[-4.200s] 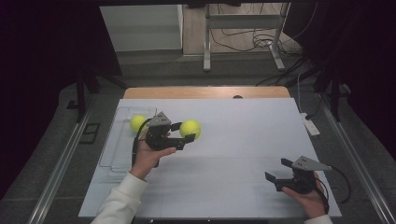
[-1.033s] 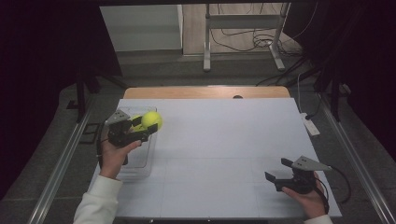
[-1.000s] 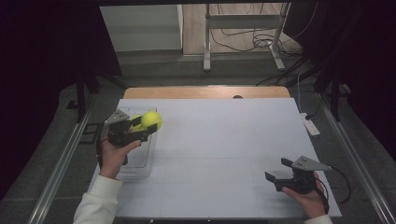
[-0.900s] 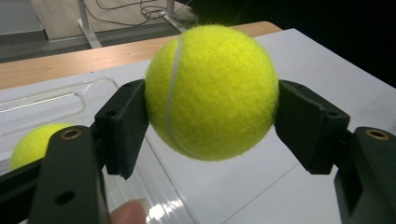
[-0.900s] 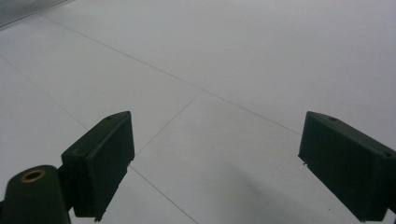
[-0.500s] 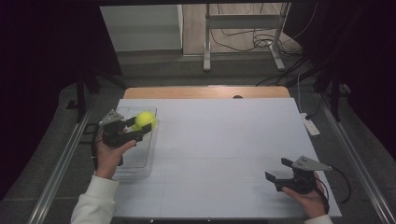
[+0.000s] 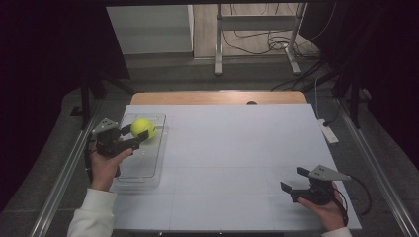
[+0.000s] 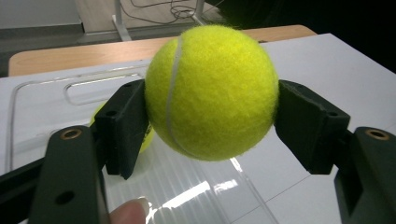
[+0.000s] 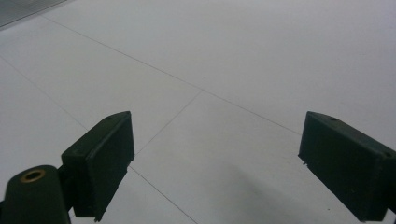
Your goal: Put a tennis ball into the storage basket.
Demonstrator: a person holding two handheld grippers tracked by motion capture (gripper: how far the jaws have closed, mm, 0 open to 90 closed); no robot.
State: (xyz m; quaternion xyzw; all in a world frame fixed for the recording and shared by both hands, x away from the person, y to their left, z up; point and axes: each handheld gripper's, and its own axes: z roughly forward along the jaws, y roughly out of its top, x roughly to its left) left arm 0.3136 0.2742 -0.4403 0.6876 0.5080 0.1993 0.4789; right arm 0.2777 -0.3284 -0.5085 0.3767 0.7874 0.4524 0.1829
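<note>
The tennis ball was clamped between the two pads of the left tool, held above the far end of a clear plastic tray at the left edge of the table. A second yellow ball lay partly hidden behind it. The right tool rested near the front right corner, its jaws spread wide and holding nothing.

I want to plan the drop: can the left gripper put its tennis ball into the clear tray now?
Probably yes: the left gripper holds the tennis ball over the clear tray, whose open top looks unblocked.
</note>
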